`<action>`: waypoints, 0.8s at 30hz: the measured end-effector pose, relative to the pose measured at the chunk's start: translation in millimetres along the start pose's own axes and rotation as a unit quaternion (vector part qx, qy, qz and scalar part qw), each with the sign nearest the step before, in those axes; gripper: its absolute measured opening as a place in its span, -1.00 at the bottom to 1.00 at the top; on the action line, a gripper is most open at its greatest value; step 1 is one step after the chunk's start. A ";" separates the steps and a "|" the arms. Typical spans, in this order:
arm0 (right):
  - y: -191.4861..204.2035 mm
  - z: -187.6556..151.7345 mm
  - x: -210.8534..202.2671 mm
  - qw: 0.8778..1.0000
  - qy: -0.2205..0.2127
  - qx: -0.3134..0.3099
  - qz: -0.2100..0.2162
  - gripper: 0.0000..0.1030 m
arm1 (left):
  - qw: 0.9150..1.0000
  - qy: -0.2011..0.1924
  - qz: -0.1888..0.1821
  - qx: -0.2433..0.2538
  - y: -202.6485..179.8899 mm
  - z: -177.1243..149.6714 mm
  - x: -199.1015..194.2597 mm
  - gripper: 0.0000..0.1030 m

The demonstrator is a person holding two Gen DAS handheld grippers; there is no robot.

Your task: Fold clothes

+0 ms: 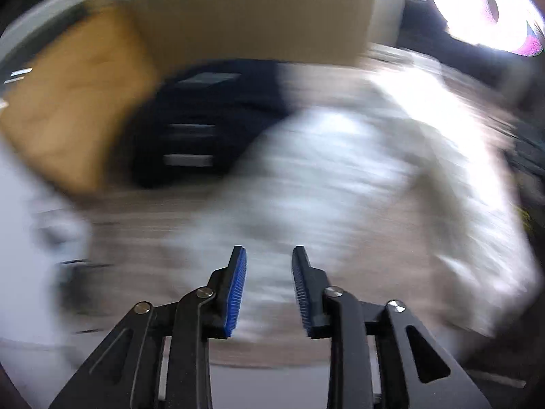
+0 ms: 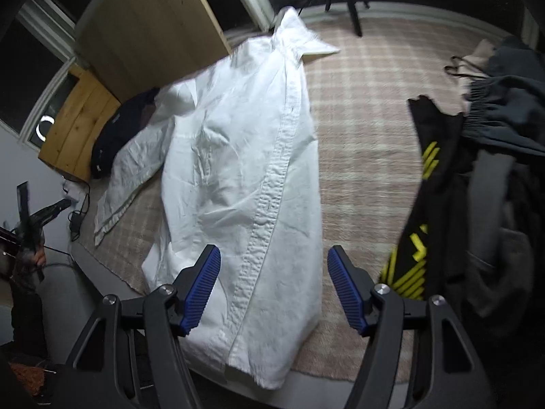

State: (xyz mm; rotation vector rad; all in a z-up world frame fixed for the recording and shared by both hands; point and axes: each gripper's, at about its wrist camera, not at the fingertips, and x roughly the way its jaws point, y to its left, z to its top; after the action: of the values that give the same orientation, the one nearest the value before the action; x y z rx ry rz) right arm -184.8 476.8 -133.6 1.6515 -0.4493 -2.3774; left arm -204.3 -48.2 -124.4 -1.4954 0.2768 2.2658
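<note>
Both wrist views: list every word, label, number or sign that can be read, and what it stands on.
None can be read.
Navy garment: small pale labels, too small to read.
Black garment: yellow stripe marks, no letters.
White shirt: no print.
Left wrist view: too blurred to read.

White shirt (image 2: 238, 156) (pink-checked rug (image 2: 361, 143))

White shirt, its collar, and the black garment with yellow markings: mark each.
white shirt (image 2: 238, 177): right wrist view, chest panel.
collar (image 2: 306, 42): right wrist view, spread flap.
black garment with yellow markings (image 2: 439, 177): right wrist view, plain black area.
</note>
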 end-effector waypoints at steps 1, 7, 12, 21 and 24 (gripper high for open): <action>0.3 1.4 7.1 1.000 0.009 -0.001 0.002 0.22 | 0.999 0.013 -0.043 0.027 -27.6 -3.6 8.5 -0.45; 13.3 -24.6 27.9 0.997 0.065 -0.005 0.037 0.15 | 0.968 0.080 -0.171 0.165 -154.9 -30.2 57.1 -0.38; 24.0 -60.9 28.1 0.996 0.085 -0.007 0.039 0.15 | 0.962 0.118 -0.169 0.179 -159.5 -39.6 90.1 -0.38; -15.4 -96.4 5.5 0.997 0.051 0.064 0.012 0.15 | 0.962 0.088 -0.214 0.142 -139.5 -36.1 60.6 -0.98; -14.1 -102.4 20.3 0.996 0.066 0.062 0.012 -0.01 | 0.965 0.067 -0.229 0.109 -116.9 -28.5 38.4 -0.98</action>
State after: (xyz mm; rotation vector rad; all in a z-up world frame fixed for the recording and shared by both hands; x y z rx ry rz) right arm -95.9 469.9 -189.8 1.8324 -0.5992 -2.2472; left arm -142.3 54.4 -164.1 -1.4253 0.1878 1.7184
